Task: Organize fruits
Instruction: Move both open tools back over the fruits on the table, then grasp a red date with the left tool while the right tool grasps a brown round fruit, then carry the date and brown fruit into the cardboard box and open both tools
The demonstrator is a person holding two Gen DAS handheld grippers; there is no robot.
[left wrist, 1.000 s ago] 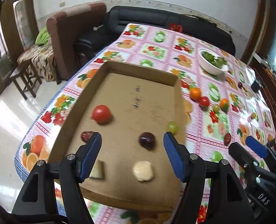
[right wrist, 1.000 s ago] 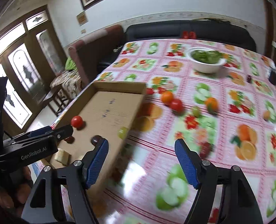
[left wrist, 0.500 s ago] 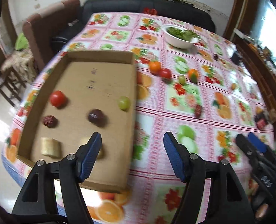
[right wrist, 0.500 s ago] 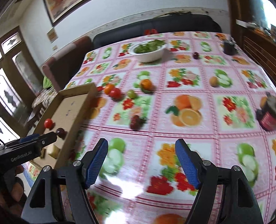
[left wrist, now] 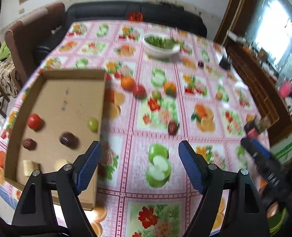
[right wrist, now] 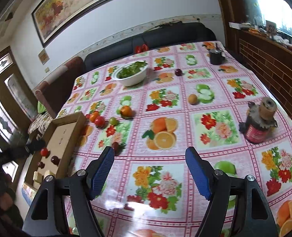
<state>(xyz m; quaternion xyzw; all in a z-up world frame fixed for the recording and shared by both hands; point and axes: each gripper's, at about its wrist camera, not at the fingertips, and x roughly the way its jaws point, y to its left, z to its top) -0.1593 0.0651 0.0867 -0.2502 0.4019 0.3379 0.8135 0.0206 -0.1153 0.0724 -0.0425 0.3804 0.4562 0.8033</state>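
A shallow cardboard tray (left wrist: 70, 73) (right wrist: 77, 116) lies at the table's left and holds a red tomato (left wrist: 34, 120), a green grape (left wrist: 92, 124), two dark fruits and pale chunks. Loose on the tablecloth are an orange (left wrist: 127, 83), a red tomato (left wrist: 139, 91), a green fruit (left wrist: 156, 94), another orange (left wrist: 170, 87) and a dark red fruit (left wrist: 172, 128) (right wrist: 115, 145). A tan fruit (right wrist: 192, 99) and a dark plum (right wrist: 178, 72) lie farther off. My left gripper (left wrist: 140, 163) and right gripper (right wrist: 149, 170) are both open, empty, above the table's near part.
A white bowl of greens (right wrist: 132, 73) stands at the back. A red jar with a brown lid (right wrist: 259, 123) stands at the right, a black cup (right wrist: 216, 57) at the far right corner. A black sofa (right wrist: 165, 37) lies behind the table.
Both views have swung right, from over the tray to over the open tablecloth. Both grippers stay open and empty.
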